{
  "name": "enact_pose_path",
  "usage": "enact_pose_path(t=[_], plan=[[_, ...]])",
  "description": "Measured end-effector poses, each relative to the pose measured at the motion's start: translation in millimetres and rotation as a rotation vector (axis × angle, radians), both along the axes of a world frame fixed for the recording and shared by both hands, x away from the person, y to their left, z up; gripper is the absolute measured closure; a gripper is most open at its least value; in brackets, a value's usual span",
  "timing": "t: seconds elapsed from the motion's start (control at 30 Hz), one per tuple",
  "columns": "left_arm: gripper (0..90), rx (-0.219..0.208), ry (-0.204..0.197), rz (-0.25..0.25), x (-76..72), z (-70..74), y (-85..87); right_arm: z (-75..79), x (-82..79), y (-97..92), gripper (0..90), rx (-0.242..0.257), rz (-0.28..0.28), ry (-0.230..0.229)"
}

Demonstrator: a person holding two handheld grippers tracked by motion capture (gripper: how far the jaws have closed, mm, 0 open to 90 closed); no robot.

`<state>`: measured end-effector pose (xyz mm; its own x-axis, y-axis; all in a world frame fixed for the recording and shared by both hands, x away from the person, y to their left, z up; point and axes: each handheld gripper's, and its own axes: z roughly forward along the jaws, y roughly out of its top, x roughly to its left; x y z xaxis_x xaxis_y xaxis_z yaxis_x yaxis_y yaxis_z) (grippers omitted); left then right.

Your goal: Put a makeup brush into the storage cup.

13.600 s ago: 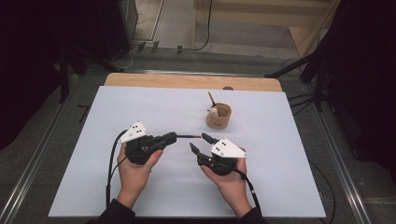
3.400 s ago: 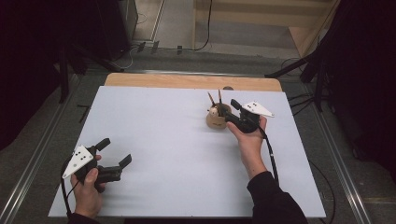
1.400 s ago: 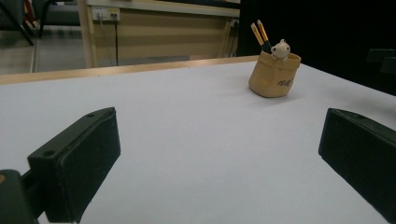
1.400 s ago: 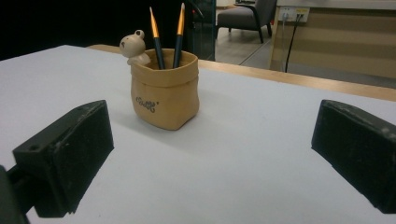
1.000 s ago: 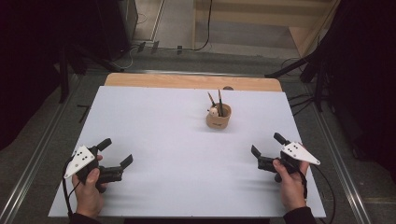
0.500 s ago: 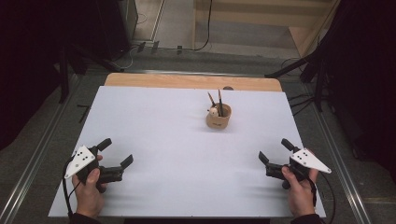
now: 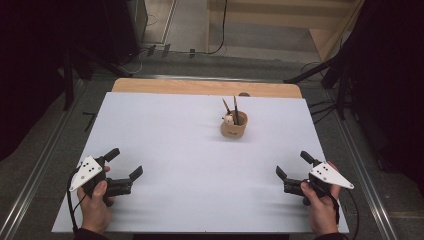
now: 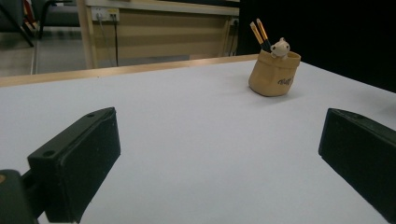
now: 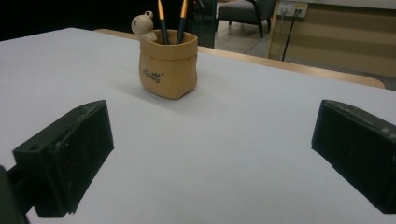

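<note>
A tan pen cup stands upright at the back middle-right of the white table. Two dark pencils and a small bear figure stick out of it. The same cup appears far ahead in the left gripper view, and closer as the cup in the right gripper view. My left gripper rests open near the front left corner, empty. My right gripper rests open near the front right corner, also empty, jaws wide apart.
A wooden strip borders the table's far edge. Metal rails run along both sides of the table. Cables lie on the floor behind. Broad bare table surface lies between the grippers and the cup.
My right gripper left the cup, where a second pencil now stands, and drew back to the front right corner, sinking slightly nearer over the last second. The left gripper stayed put.
</note>
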<state>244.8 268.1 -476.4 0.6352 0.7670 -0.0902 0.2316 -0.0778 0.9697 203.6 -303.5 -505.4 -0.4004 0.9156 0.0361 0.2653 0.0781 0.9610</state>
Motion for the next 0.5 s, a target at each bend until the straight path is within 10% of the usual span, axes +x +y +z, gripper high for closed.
enact_pose_path(t=[0.5], plan=[[0.0, 0.001, 0.004, -0.013, 2.8, -0.6, -3.6, -0.2, -0.3, 2.4, 0.0, -0.02, 0.014, 0.023]])
